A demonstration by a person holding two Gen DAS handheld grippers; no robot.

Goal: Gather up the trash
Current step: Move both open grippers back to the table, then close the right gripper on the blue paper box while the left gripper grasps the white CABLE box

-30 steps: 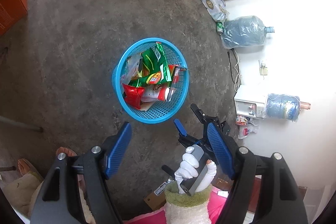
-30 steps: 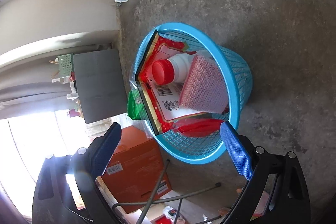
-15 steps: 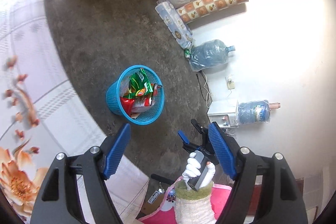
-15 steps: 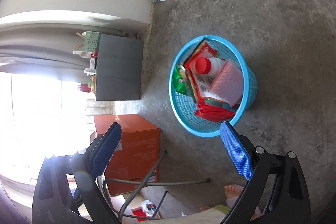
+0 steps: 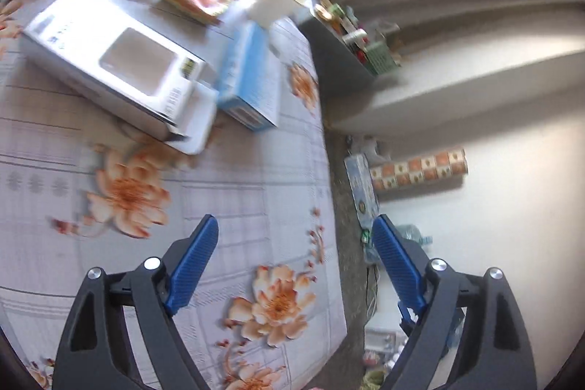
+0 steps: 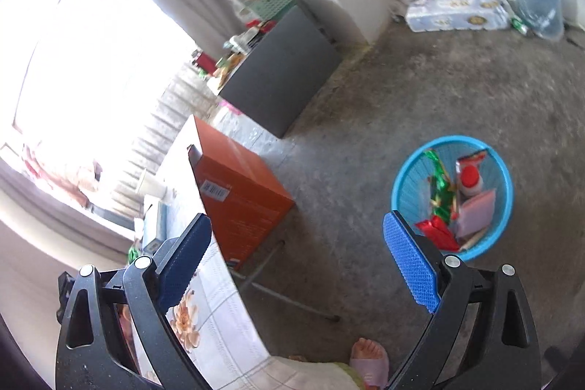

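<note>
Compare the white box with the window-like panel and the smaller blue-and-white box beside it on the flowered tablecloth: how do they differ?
The white box with the window-like panel is larger and almost all white; the blue-and-white box is smaller, with blue sides. The white box lies nearer the left of the picture, the blue-and-white box closer to the edge of the flowered tablecloth. The white box has an open flap at its near end; none shows on the blue one. Both lie flat, side by side.

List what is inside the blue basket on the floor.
The blue basket holds a green foil wrapper, a red-capped white bottle, a pink pack and a red wrapper. Anything beneath them is covered.
</note>
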